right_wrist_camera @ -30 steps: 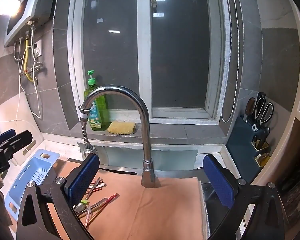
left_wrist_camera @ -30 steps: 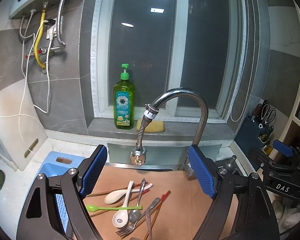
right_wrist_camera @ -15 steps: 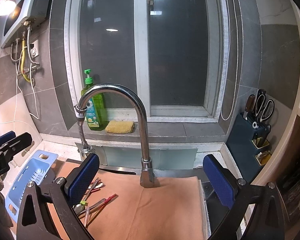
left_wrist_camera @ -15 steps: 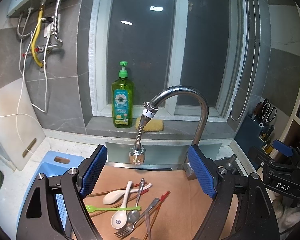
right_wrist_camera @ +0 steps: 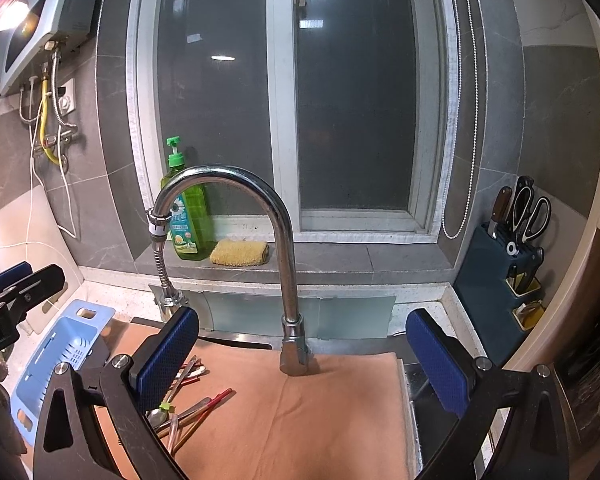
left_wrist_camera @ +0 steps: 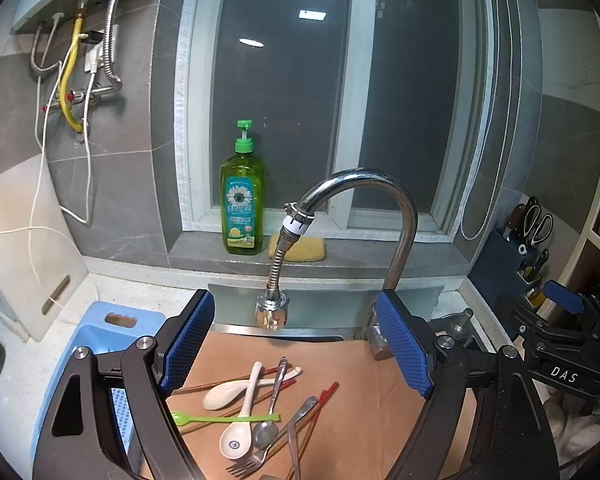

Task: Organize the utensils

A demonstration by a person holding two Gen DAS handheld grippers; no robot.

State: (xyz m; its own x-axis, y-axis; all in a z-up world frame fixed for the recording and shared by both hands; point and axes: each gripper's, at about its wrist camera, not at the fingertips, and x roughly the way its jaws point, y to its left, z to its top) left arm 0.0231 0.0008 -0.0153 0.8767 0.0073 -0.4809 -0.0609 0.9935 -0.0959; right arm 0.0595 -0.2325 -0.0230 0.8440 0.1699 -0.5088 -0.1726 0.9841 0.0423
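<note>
Heaped on a matte tan mat (left_wrist_camera: 356, 396): two glossy white ceramic spoons (left_wrist_camera: 240, 420), a steel spoon (left_wrist_camera: 269, 420), a steel fork (left_wrist_camera: 256, 458), red-tipped wooden chopsticks (left_wrist_camera: 320, 400) and a thin lime-green plastic spoon (left_wrist_camera: 224, 419). Lying below and between the ribbed blue pads of the left claw (left_wrist_camera: 298, 344), spread wide, empty. Right claw (right_wrist_camera: 302, 356) likewise wide, empty, utensils behind its left pad. Perforated blue plastic basket (right_wrist_camera: 60, 356) just left of the mat.

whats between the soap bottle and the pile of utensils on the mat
In the left wrist view, the faucet's flexible spray head hangs between the soap bottle and the utensils, above the mat's far edge.
</note>
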